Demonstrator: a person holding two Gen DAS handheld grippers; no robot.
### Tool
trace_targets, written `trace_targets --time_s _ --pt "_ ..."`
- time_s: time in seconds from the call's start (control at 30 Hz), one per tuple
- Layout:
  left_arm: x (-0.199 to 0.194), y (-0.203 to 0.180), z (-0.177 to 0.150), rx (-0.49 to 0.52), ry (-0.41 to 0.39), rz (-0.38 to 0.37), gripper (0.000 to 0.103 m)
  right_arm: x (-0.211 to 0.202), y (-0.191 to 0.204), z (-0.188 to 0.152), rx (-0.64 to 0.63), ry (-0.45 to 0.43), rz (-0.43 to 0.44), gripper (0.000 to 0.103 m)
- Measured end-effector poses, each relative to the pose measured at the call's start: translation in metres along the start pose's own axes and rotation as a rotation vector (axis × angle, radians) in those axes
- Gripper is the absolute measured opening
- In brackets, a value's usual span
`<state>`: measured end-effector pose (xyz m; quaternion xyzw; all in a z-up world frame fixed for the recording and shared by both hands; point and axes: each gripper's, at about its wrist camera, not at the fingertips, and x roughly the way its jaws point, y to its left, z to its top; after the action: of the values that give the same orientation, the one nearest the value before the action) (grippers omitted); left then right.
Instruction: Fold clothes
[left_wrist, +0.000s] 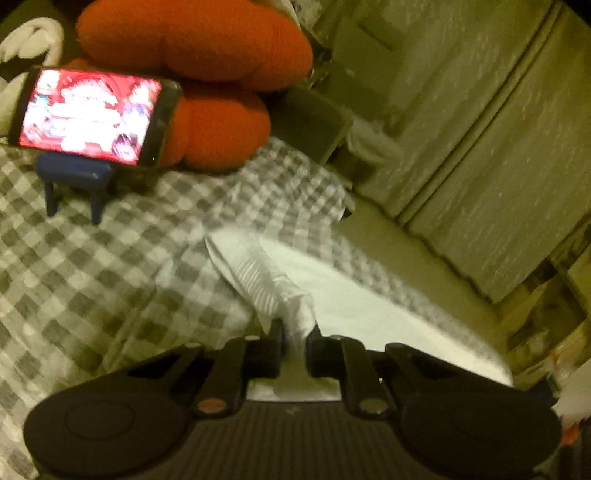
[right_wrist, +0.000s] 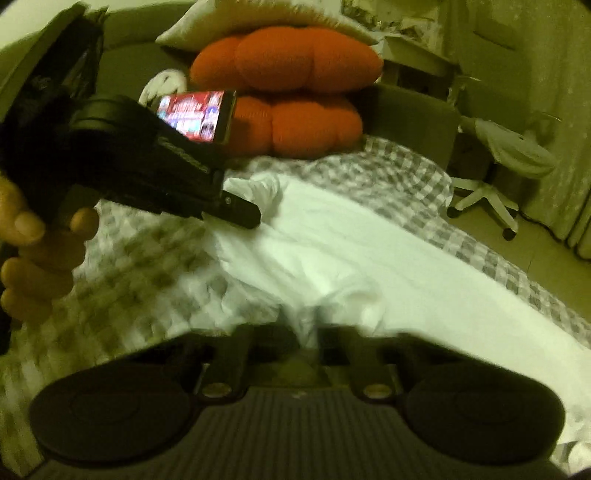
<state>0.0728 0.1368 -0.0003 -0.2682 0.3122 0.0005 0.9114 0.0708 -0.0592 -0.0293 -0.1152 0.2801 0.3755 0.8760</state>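
A white garment (right_wrist: 332, 251) lies spread along the checked bedsheet (right_wrist: 147, 280). My right gripper (right_wrist: 308, 339) is shut on a bunched fold of it at the near end. My left gripper (left_wrist: 295, 343) is shut on a ribbed white edge of the same garment (left_wrist: 351, 295), which stretches away over the bed. In the right wrist view the left gripper (right_wrist: 243, 214) shows at the left, held by a hand, its tip at the garment's far crumpled end.
Two orange cushions (left_wrist: 199, 40) are stacked at the bed's head. A lit phone (left_wrist: 92, 114) sits on a blue stand (left_wrist: 74, 177) in front of them. A white swivel chair (right_wrist: 495, 162) stands on the floor to the right, by pale curtains (left_wrist: 480, 129).
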Motion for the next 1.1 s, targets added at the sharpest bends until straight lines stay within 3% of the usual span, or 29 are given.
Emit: trace_targets --time_s 0.1,0.23,0.27,0.3,0.33,0.37,0.4,0.47,0.53,0.63,0.77,0.83,0.87,0.9,1.03,1.1 --pt "-0.026 0.006 0.010 -0.041 -0.006 -0.021 0.011 -0.025 -0.005 0.014 0.118 -0.061 0.115 0.001" --pt "-0.070 -0.008 0.023 0.031 -0.064 -0.030 0.012 -0.057 -0.028 0.032 0.456 -0.107 0.406 0.001" --pt "-0.076 -0.011 0.026 0.054 -0.082 -0.019 0.018 -0.060 -0.035 0.033 0.543 -0.103 0.481 0.001" --pt "-0.076 -0.010 0.028 0.076 -0.102 0.010 0.043 -0.058 -0.041 0.032 0.598 -0.096 0.529 0.001" --pt "-0.075 -0.009 0.028 0.089 -0.110 0.036 0.060 -0.056 -0.045 0.029 0.638 -0.087 0.561 0.002" --pt "-0.069 -0.004 0.026 0.084 -0.092 0.054 0.075 -0.047 -0.050 0.024 0.683 -0.048 0.549 0.005" --pt "-0.063 0.000 0.023 0.078 -0.074 0.072 0.072 -0.034 -0.053 0.016 0.722 0.015 0.499 0.016" --pt "-0.052 0.009 0.019 0.066 -0.038 0.100 0.070 -0.010 -0.051 0.001 0.747 0.156 0.372 0.016" --pt "-0.047 0.017 0.013 0.052 -0.008 0.090 0.070 -0.001 -0.046 -0.003 0.704 0.202 0.252 0.016" --pt "-0.051 0.026 0.007 0.024 -0.013 0.110 0.071 -0.015 -0.035 0.010 0.587 0.126 0.190 0.016" --pt "-0.050 0.041 0.006 -0.067 0.012 0.086 0.070 -0.037 0.000 0.023 0.313 0.060 0.272 0.017" --pt "-0.050 0.045 0.004 -0.093 0.011 0.098 0.070 -0.044 0.018 0.022 0.195 0.048 0.300 0.032" --pt "-0.049 0.046 0.003 -0.101 0.012 0.105 0.070 -0.046 0.026 0.020 0.137 0.043 0.313 0.052" --pt "-0.049 0.047 0.002 -0.109 0.015 0.107 0.070 -0.047 0.034 0.019 0.097 0.043 0.319 0.059" --pt "-0.050 0.050 0.000 -0.143 0.032 0.082 0.070 -0.027 0.052 0.010 0.060 0.103 0.339 0.059" --pt "-0.049 0.053 -0.002 -0.167 0.043 0.060 0.070 -0.013 0.061 0.006 0.023 0.156 0.287 0.050"
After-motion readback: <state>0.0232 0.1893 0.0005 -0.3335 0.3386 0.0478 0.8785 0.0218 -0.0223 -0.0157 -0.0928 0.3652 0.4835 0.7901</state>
